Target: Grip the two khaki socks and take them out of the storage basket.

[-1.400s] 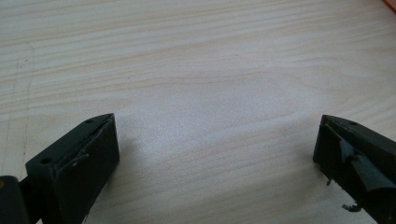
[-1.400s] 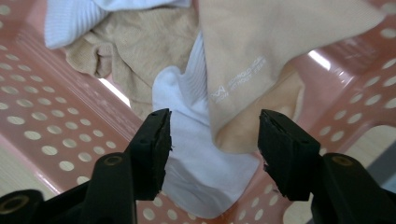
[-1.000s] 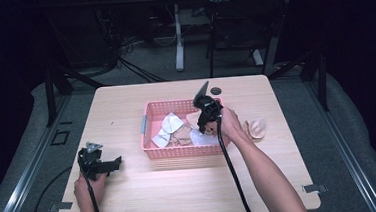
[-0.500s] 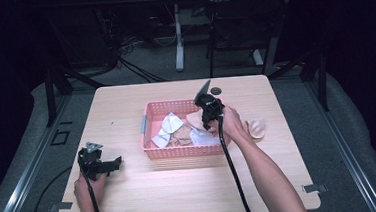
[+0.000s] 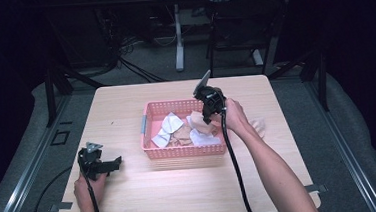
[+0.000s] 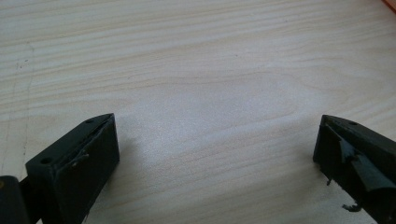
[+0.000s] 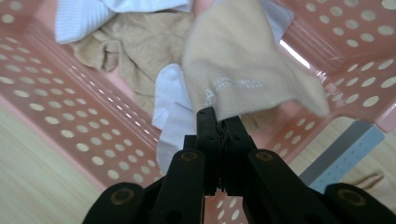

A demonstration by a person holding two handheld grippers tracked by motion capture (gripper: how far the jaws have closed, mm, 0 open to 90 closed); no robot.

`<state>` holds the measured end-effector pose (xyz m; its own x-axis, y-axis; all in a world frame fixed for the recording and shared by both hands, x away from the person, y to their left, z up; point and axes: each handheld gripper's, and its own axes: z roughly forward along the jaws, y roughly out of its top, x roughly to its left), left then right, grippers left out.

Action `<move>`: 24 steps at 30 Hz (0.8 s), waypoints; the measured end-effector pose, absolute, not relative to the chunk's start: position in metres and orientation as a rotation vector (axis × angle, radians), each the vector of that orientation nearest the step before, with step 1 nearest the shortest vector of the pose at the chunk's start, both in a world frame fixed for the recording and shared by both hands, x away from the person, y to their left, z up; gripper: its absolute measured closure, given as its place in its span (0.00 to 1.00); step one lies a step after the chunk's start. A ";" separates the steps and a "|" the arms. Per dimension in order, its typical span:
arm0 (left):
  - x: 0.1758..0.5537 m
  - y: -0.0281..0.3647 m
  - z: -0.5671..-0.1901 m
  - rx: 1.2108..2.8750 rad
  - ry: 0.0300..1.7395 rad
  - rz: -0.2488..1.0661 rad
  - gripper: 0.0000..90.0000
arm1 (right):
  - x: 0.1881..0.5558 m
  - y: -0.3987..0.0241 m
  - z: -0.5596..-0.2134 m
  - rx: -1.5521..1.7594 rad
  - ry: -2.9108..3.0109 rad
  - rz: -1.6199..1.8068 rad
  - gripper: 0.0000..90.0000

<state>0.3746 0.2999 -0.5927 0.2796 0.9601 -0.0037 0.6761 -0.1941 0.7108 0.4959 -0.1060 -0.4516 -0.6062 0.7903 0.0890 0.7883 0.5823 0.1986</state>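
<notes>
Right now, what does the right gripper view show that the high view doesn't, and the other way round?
Right gripper view alone: small white lettering on the beige sock pinched between the shut jaws of the right gripper, and the round holes in the pink basket walls. High view alone: the left gripper resting on the wooden table well left of the basket, and another beige piece lying on the table right of it. Both: the basket, the white and tan socks in it, and the right gripper holding the beige sock above them.
</notes>
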 end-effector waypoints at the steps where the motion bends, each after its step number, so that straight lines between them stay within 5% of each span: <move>1: 0.375 0.300 -0.593 1.949 1.465 0.607 0.00 | 0.494 -0.106 -0.446 1.384 2.794 0.359 0.98; 24: 0.375 0.300 -0.593 1.949 1.466 0.607 0.00 | 0.485 -0.106 -0.396 1.315 2.816 0.450 0.98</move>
<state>0.3749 0.2999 -0.5927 0.2791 0.9603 -0.0042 0.6762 -0.1934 0.7109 0.4850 -0.1061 -0.3961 -0.6494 0.7512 0.1183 0.7507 0.6084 0.2577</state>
